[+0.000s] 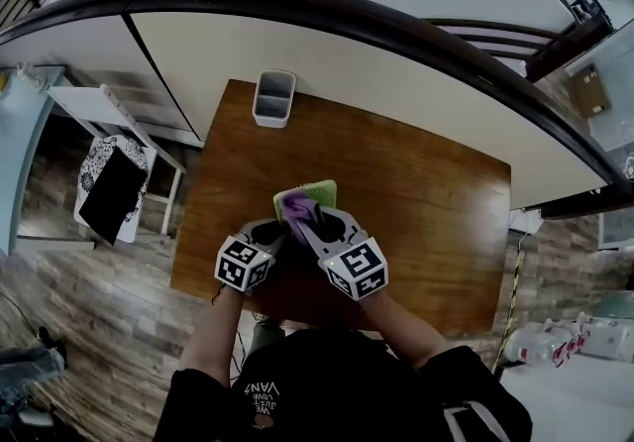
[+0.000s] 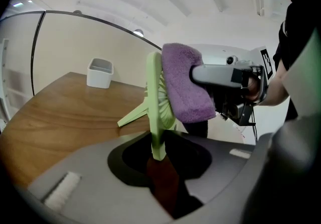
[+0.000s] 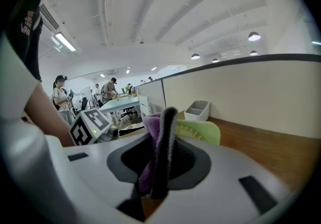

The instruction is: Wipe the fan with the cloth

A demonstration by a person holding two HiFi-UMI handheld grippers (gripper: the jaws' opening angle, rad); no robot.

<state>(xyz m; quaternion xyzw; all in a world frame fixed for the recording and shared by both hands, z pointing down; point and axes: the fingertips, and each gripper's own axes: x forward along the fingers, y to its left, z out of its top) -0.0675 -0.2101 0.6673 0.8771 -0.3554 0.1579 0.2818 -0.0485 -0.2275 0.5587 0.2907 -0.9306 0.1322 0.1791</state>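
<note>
A light green fan (image 1: pixel 319 194) stands on the wooden table (image 1: pixel 426 222) just in front of me. In the left gripper view the fan (image 2: pixel 154 97) is edge-on, its lower rim pinched between the jaws of my left gripper (image 2: pixel 159 160). A purple cloth (image 2: pixel 183 87) lies flat against the fan's face, carried by my right gripper (image 2: pixel 220 75). From the right gripper view, the cloth (image 3: pixel 153 132) is clamped between the jaws of that gripper (image 3: pixel 158 168), with the fan (image 3: pixel 200 131) just beyond. From above, the left gripper (image 1: pixel 272 230) and right gripper (image 1: pixel 319 222) sit close together at the fan.
A white rectangular container (image 1: pixel 274 98) stands at the table's far edge, against a curved cream partition (image 1: pixel 396 83). A folding chair (image 1: pixel 114 187) is on the floor to the left. People work at desks (image 3: pixel 108 100) in the background.
</note>
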